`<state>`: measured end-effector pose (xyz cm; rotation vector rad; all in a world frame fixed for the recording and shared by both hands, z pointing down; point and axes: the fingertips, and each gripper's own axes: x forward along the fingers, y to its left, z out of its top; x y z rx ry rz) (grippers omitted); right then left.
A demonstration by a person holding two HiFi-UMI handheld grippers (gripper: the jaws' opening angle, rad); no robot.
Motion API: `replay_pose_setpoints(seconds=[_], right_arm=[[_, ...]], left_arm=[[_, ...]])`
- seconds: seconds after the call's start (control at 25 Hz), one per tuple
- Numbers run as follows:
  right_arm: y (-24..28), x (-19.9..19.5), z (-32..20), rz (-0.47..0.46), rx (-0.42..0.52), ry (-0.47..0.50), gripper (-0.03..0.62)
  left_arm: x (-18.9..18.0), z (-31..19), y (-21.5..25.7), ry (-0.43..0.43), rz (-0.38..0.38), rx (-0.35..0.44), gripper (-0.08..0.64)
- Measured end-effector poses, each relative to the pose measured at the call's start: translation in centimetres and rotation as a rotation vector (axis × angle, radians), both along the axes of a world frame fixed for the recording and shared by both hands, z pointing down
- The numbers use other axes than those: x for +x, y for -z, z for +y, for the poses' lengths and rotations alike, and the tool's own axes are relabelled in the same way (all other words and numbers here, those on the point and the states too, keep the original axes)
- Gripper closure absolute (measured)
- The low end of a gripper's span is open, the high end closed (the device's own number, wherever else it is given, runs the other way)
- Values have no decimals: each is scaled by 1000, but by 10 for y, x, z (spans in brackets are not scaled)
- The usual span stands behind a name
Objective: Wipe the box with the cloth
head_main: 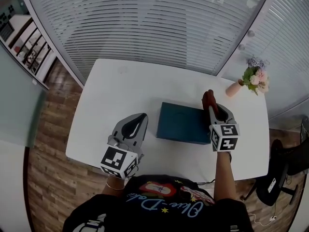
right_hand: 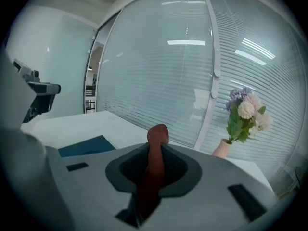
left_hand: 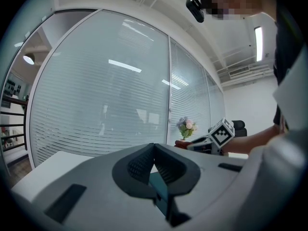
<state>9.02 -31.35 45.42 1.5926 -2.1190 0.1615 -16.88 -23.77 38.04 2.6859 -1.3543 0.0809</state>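
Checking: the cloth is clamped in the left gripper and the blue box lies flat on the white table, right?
No. The cloth is clamped in the right gripper, not the left; the right gripper view shows it between the jaws. The left gripper is shut, empty. The blue box does lie flat on the white table.

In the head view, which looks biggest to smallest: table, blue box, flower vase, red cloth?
1. table
2. box
3. flower vase
4. cloth, though the right gripper hides part of it
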Motion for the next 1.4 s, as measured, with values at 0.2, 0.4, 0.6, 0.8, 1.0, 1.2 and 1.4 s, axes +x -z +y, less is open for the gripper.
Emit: replay_pose_setpoints(seconds=[0.2,0.4,0.6,0.8,1.0,1.2,1.4], right_arm=[[19,-76,5,24,64,185,534],[0,-160,17,89,30,414,532],[-45,-215,34,200,-72,593,532],[-66,-220,45,265,-147,646,532],[-68,-204,42,236,-175,620,534],[-69,-175,38,249,-187,556,534],[-73,-140,38,268,-207,482,534]], left_arm=[[-5,6,2,21,-2,5,557],[-10,11,2,49,-3,6,557],[-20,18,2,82,-6,3,557],[-30,24,2,112,-6,2,557],[-23,26,2,96,-8,4,557],[-16,26,3,73,-10,7,557],[-9,26,2,52,-12,4,557]])
